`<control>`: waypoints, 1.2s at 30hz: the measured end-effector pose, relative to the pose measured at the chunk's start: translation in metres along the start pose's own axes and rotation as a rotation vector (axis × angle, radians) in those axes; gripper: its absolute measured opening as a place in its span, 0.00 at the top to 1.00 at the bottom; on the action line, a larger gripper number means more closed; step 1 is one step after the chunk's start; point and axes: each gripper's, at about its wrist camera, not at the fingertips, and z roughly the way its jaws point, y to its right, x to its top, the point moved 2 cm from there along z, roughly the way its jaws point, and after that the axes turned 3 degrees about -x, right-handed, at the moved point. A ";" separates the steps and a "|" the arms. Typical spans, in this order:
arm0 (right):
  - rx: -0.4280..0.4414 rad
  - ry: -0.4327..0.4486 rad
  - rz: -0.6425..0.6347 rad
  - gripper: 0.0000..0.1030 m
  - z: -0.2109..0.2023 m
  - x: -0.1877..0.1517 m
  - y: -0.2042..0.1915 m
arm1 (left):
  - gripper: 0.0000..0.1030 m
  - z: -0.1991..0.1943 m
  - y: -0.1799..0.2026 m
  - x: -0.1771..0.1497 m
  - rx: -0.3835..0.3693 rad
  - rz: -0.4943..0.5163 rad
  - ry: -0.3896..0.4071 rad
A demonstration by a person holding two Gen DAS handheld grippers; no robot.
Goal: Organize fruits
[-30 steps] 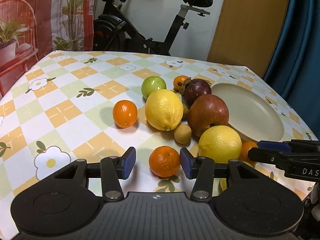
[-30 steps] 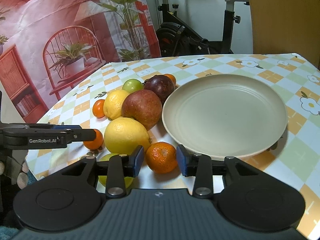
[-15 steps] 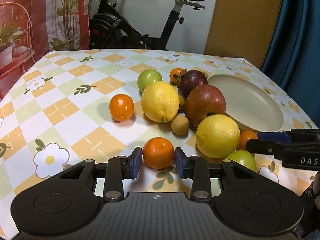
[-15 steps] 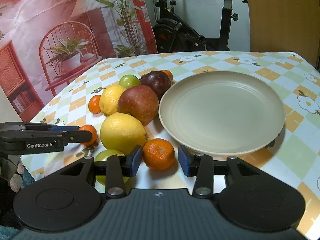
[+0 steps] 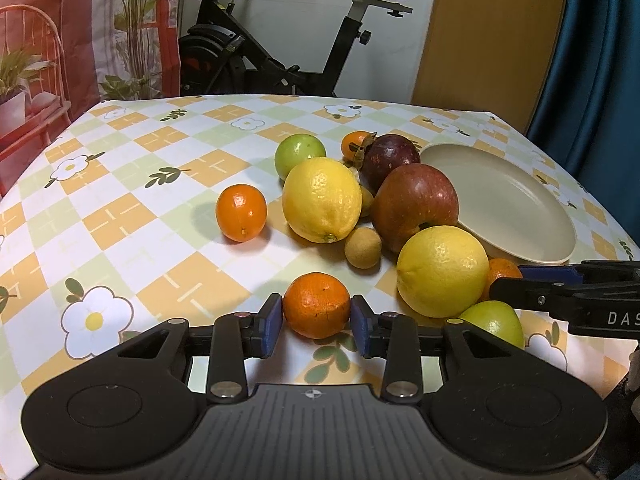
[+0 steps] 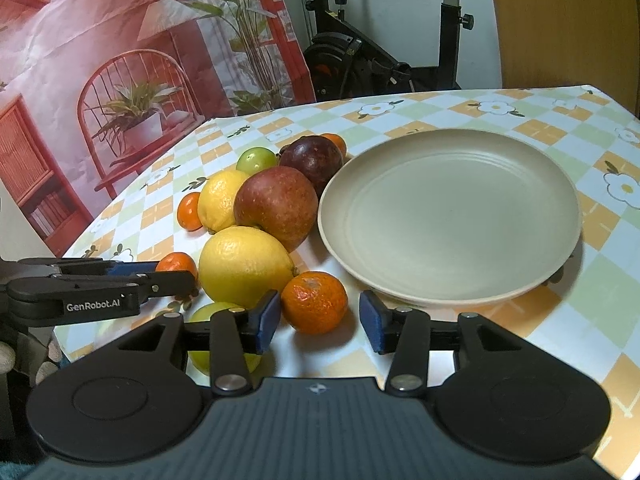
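My left gripper (image 5: 317, 323) is shut on a small orange mandarin (image 5: 317, 305) near the table's front edge; both blue pads touch it. My right gripper (image 6: 318, 322) is open around a second mandarin (image 6: 314, 302), with a gap at its right pad. That mandarin sits beside the empty beige plate (image 6: 452, 216). Two lemons (image 5: 322, 199) (image 5: 442, 271), a red apple (image 5: 416, 206), a dark purple fruit (image 5: 390, 157), a green fruit (image 5: 300, 155) and another mandarin (image 5: 241, 212) lie in a cluster left of the plate (image 5: 504, 200).
A small tan fruit (image 5: 363, 247) and a green fruit (image 5: 496, 322) lie among the cluster. The table has a flowered checked cloth (image 5: 120, 208). An exercise bike (image 5: 280, 52) stands behind the table. The table's edge is close on the right.
My left gripper closed in on the front mandarin and now grips it. My right gripper opened a little wider around its mandarin.
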 end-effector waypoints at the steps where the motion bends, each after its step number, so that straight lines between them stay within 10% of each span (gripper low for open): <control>1: 0.003 0.000 0.003 0.54 0.000 0.000 0.000 | 0.61 0.000 0.000 0.000 0.002 0.004 0.002; 14: 0.021 0.053 0.007 0.63 -0.011 0.004 -0.001 | 0.63 -0.019 0.001 0.003 0.002 0.007 0.080; 17: 0.036 0.093 0.018 0.94 -0.019 0.007 0.000 | 0.63 -0.023 0.000 0.007 0.001 -0.001 0.100; 36: 0.045 -0.026 0.034 0.61 -0.011 0.000 0.004 | 0.63 -0.020 0.001 0.004 -0.005 0.009 0.077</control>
